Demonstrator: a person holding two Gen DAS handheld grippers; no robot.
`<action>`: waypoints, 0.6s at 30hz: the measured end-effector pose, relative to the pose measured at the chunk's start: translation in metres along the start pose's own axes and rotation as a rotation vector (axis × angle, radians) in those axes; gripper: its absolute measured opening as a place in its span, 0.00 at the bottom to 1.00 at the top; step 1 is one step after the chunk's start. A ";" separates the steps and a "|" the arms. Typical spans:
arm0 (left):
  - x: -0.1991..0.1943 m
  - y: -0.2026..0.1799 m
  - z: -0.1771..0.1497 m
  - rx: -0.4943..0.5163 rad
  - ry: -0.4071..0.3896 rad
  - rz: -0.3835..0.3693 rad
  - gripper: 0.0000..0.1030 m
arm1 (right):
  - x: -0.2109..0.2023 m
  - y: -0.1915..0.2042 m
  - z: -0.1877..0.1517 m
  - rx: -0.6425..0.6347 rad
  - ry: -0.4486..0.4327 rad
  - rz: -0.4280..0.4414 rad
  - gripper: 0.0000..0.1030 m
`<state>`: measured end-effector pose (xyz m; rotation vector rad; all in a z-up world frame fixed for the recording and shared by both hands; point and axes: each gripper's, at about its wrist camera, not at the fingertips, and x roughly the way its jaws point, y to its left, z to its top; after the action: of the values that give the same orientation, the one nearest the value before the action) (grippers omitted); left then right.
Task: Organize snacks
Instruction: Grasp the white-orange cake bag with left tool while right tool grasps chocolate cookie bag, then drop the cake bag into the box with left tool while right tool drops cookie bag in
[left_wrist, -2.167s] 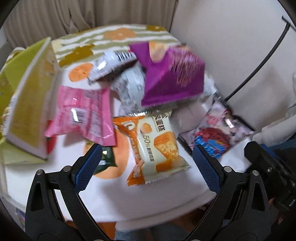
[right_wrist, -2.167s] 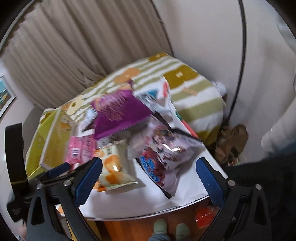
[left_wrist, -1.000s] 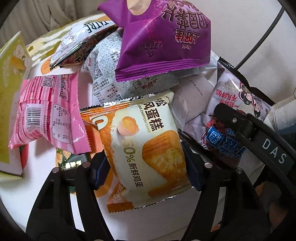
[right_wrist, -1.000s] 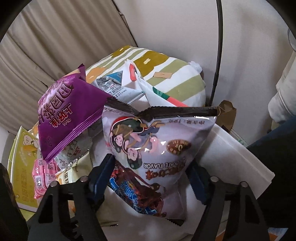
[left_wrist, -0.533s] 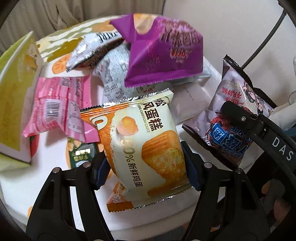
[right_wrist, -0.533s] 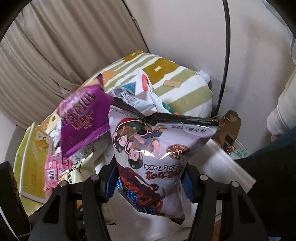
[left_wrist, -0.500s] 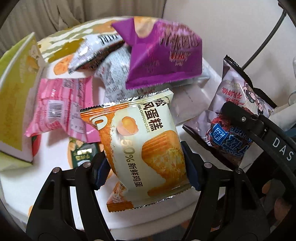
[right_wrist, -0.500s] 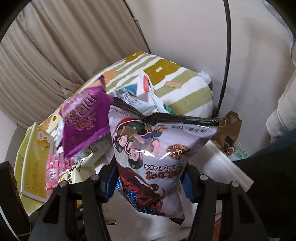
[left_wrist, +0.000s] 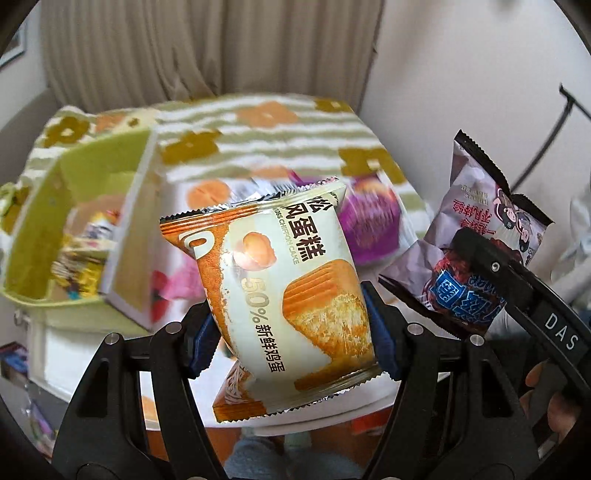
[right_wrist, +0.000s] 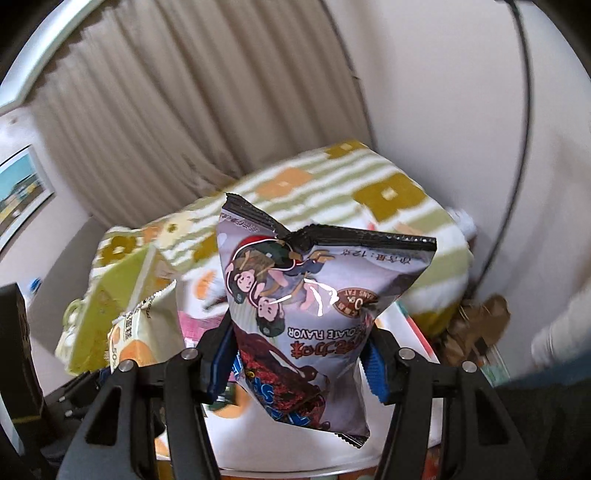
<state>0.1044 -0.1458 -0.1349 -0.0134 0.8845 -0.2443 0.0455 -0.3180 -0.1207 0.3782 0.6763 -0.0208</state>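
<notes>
My left gripper (left_wrist: 291, 332) is shut on an orange and cream chiffon cake packet (left_wrist: 284, 291) and holds it up above the table. My right gripper (right_wrist: 299, 362) is shut on a grey chocolate-flavour snack bag (right_wrist: 306, 310) with cartoon figures, also lifted; that bag shows at the right of the left wrist view (left_wrist: 476, 240). The cake packet shows at the left of the right wrist view (right_wrist: 144, 332). A green storage box (left_wrist: 74, 229) stands open at the left of the table with several small snacks inside.
A purple snack bag (left_wrist: 369, 225) and a pink packet (left_wrist: 181, 284) lie on the white table (left_wrist: 110, 354). A striped green and orange cushion (left_wrist: 258, 129) lies behind, before a beige curtain (left_wrist: 207, 48). A black cable (right_wrist: 524, 110) runs down the right wall.
Both grippers closed on their packets and have lifted them off the table. The views have swung up and left, and the green box has come into sight.
</notes>
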 end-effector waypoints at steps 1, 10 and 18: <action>-0.010 0.004 0.003 -0.012 -0.019 0.015 0.64 | -0.002 0.005 0.004 -0.013 -0.007 0.018 0.53; -0.062 0.081 0.031 -0.129 -0.134 0.116 0.64 | 0.005 0.094 0.033 -0.198 -0.009 0.217 0.53; -0.058 0.184 0.066 -0.195 -0.135 0.180 0.64 | 0.063 0.186 0.045 -0.276 0.046 0.291 0.53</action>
<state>0.1574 0.0394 -0.0688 -0.1291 0.7672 0.0114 0.1479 -0.1538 -0.0652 0.2084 0.6535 0.3553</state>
